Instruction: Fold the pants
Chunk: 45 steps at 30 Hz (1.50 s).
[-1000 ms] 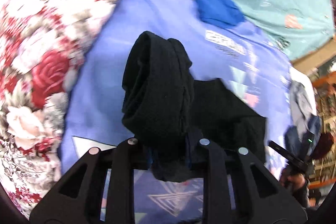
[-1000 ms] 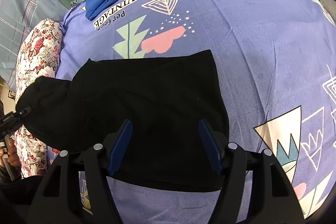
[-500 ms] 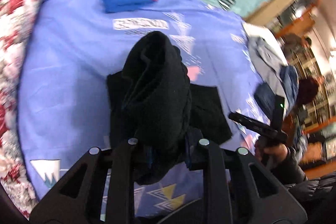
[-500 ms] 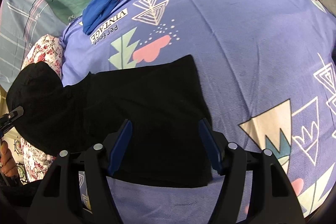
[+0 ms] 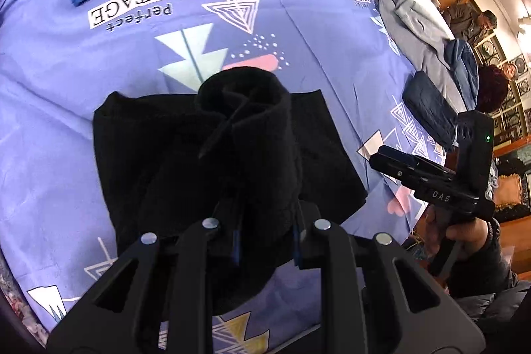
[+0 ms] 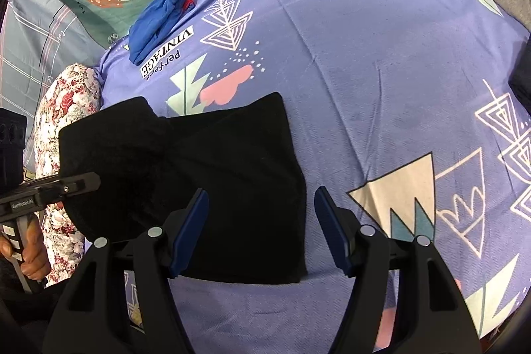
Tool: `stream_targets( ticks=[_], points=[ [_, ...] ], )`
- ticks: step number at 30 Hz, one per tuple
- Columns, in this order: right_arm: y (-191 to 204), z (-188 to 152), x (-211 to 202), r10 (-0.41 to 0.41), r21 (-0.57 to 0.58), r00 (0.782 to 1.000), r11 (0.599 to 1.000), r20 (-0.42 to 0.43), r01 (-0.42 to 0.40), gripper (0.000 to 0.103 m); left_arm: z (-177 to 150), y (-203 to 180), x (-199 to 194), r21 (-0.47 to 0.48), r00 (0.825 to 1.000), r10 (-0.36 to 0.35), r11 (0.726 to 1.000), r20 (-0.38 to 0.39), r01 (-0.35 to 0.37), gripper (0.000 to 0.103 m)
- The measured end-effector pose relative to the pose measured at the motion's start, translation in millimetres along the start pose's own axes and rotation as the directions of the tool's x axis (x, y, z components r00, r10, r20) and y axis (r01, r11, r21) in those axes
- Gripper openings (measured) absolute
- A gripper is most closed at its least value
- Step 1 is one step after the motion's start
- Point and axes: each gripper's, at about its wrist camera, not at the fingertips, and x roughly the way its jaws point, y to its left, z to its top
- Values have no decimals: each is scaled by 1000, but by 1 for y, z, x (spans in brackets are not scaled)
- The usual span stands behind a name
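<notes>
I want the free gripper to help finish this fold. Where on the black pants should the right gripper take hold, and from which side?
On the flat black pants, take the near right corner, coming in from the bare sheet on the right. That edge lies straight and clear. The right gripper is open just above it, while the left gripper is clamped on the lifted bunch.

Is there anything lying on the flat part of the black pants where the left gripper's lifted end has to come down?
Nothing visible: the flat half of the black pants is bare, and the open right gripper hovers above it.
</notes>
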Motion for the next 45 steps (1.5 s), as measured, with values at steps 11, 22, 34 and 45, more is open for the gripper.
stream_targets(
  ticks=[11, 22, 34, 45],
  points=[
    [-13, 7, 1, 26, 24, 1000, 999, 9, -26, 67, 23, -52, 11, 109, 1000, 3, 994, -11, -1, 20],
    [-26, 5, 0, 31, 55, 1000, 998, -2, -30, 67, 19, -72, 61, 135, 997, -20, 990, -74, 30, 21],
    [-10, 18, 15, 82, 17, 995, 997, -60, -81, 74, 6, -54, 61, 7, 978, -147, 989, -150, 150, 87],
    [21, 30, 22, 163, -21, 982, 986, -99, -166, 80, 1, 24, 3, -183, 997, -70, 981, 19, 73, 89]
  ],
)
